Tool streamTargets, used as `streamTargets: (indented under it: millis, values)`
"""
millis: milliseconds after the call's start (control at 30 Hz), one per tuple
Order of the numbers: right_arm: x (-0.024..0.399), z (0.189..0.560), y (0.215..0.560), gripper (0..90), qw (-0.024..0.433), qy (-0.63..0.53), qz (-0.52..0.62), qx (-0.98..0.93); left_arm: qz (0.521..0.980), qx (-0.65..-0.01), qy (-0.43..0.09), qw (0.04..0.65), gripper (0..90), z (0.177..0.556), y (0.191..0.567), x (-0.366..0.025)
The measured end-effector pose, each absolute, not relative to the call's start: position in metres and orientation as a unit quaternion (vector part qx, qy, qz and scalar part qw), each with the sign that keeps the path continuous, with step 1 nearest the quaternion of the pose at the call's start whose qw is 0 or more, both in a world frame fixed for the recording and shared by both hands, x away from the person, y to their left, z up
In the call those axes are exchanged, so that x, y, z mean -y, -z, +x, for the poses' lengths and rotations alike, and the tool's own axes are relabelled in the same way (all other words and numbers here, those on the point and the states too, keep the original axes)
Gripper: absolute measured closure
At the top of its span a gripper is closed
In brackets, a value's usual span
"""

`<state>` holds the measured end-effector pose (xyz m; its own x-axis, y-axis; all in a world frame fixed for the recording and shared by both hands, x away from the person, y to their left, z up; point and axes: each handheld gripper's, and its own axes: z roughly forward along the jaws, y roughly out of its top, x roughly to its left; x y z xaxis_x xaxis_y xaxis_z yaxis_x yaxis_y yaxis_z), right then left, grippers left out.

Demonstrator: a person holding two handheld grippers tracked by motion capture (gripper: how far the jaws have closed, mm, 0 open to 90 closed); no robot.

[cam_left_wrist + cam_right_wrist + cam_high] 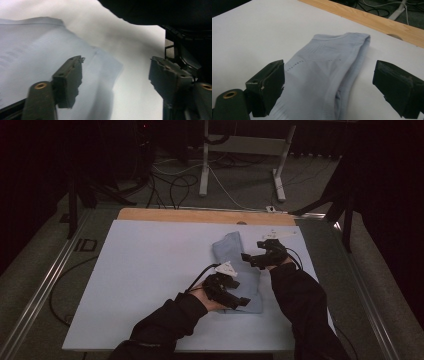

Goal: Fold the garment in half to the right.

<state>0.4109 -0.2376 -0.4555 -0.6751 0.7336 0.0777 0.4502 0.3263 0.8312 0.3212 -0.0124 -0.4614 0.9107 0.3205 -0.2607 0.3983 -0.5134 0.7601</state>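
A light blue folded garment (231,251) lies on the white table sheet (150,270), right of the middle. My left gripper (242,302) hovers at the garment's near end, jaws open. In the left gripper view the cloth (30,50) lies below the gripper (116,67), and no pad touches it. My right gripper (248,259) stands over the garment's right edge, also open. In the right gripper view the cloth (324,57) runs away between and beneath the spread jaws of the gripper (329,72), apart from both pads.
A wooden board edge (200,215) borders the sheet at the far side. Metal rails (45,280) run along the table's sides. Beyond the table stand white frame legs (204,165), and cables (175,182) lie on the floor. A dark sleeve (162,10) crosses the left gripper view's top.
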Motion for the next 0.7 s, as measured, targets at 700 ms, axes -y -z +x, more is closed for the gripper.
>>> streamTargets:
  millis: [700]
  values:
    - [0.214, 0.383, 0.454, 10.8, 0.144, -0.463, 0.33, -0.81, 0.869, -0.199, -0.026, 0.452, 0.0, 0.332, 0.452, -0.05]
